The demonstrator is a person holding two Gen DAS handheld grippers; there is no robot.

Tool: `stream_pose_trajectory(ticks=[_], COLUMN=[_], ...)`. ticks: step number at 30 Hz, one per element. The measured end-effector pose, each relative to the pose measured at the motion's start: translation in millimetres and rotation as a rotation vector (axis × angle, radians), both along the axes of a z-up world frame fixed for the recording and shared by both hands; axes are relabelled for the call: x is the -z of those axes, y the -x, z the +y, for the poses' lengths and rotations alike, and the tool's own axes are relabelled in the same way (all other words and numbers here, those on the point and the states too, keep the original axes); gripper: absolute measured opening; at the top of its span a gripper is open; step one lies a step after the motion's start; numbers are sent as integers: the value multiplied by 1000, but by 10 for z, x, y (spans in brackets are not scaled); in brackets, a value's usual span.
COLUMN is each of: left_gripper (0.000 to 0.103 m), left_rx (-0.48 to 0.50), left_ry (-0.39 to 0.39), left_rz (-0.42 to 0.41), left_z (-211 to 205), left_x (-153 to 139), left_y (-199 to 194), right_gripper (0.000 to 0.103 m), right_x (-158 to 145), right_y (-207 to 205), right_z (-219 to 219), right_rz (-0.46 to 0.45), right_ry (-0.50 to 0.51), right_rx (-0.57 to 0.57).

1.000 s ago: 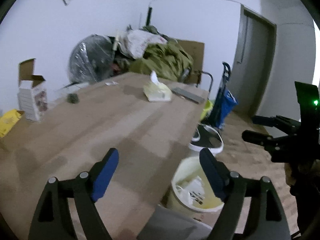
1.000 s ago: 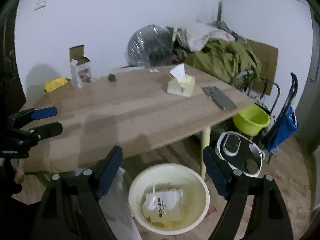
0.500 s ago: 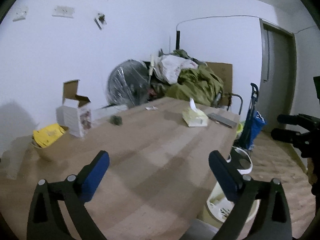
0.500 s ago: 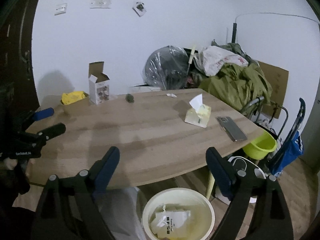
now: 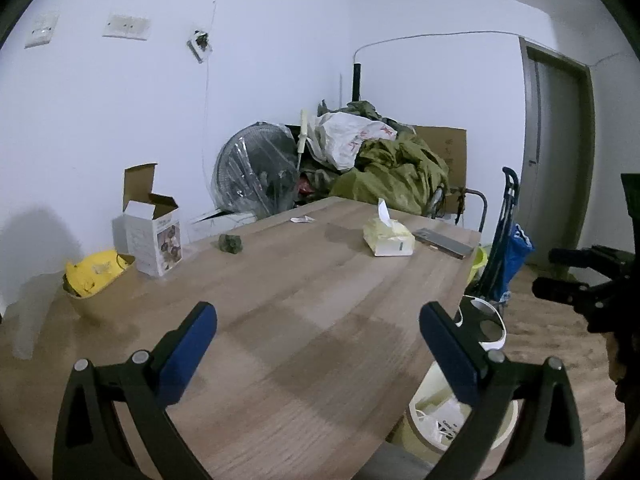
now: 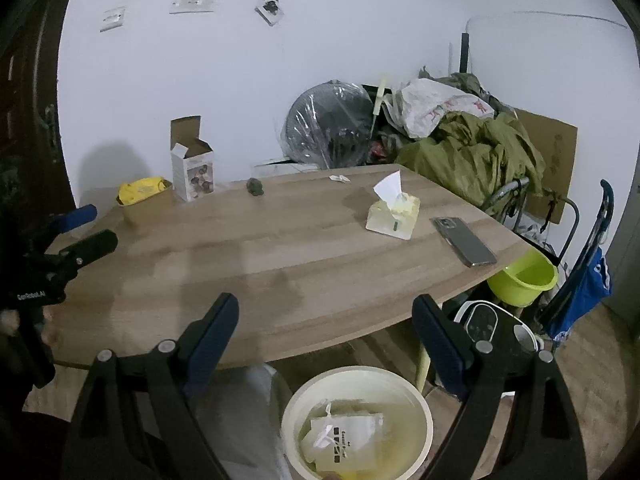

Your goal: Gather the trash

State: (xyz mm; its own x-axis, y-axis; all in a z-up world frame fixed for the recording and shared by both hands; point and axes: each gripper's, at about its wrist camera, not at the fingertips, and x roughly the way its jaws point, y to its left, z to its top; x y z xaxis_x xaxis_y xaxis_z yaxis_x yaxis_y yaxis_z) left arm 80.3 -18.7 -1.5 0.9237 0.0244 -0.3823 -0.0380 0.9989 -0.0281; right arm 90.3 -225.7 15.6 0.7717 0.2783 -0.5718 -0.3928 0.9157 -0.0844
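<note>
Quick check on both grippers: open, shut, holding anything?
Left gripper: open, nothing between the fingers.
Right gripper: open, empty, above the trash bin.

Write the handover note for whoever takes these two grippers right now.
Left gripper: open, empty, above the wooden table.
Right gripper: open, empty, over the table's near edge above the round cream waste bin.
Done: white wrappers lie in the bin.
Left on the table: dark green crumpled wad, small white paper scrap, opened white carton, yellow wrapper in a paper bowl.
Probably not trash: pale yellow tissue pack and grey phone.
</note>
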Motion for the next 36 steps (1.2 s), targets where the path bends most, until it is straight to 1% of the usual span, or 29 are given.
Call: stream_pose_trajectory(ticks=[5,12,36], left_gripper=[101,101,101], left_rx=[29,22,38], left_ry=[12,22,26], left_rz=[5,24,35], left_z=[-83,-86,-109], left_x=[5,34,16], left_y=[-46,-89,-52], right_gripper=[87,87,87], right_x=[65,114,110], right_y=[-51,-71,-47], right_z=[-109,-167,-120], right_rz=[12,20,20], right_ry=[-10,-18,-11], right_rx=[26,34,17])
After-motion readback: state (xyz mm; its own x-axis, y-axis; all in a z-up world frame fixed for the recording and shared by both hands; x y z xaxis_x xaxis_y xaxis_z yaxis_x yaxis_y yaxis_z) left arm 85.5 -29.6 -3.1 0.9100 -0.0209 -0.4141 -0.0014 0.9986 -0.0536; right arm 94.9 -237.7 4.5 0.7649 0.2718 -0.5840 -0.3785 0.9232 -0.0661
